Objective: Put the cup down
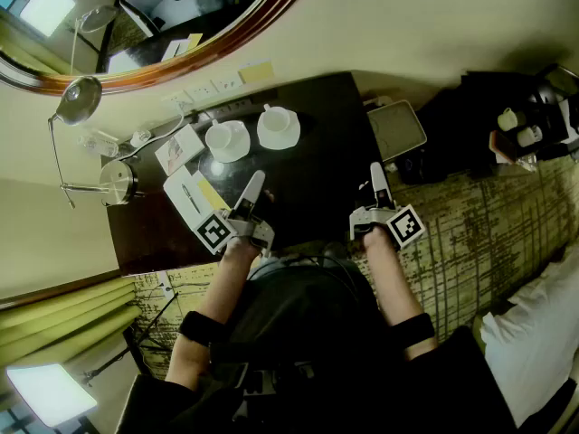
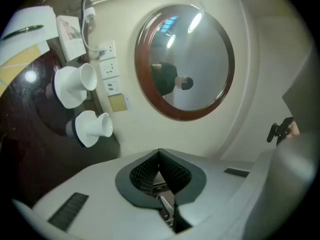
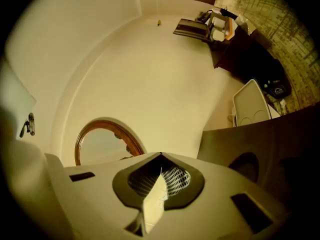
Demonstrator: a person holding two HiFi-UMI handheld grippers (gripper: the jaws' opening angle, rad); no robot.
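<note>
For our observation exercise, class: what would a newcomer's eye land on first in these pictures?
Two white cups on saucers stand at the far edge of the dark table, by the wall. Behind them hangs a round wood-framed mirror. Nearer the person, the left gripper and right gripper are shut and empty.

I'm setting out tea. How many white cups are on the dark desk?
2, both at the desk's far edge: left cup beside the papers, right cup next to it.

No legible text, leaflet (image 1: 179,149) on the desk (image 1: 326,161) too small to read (print blurred)
</note>
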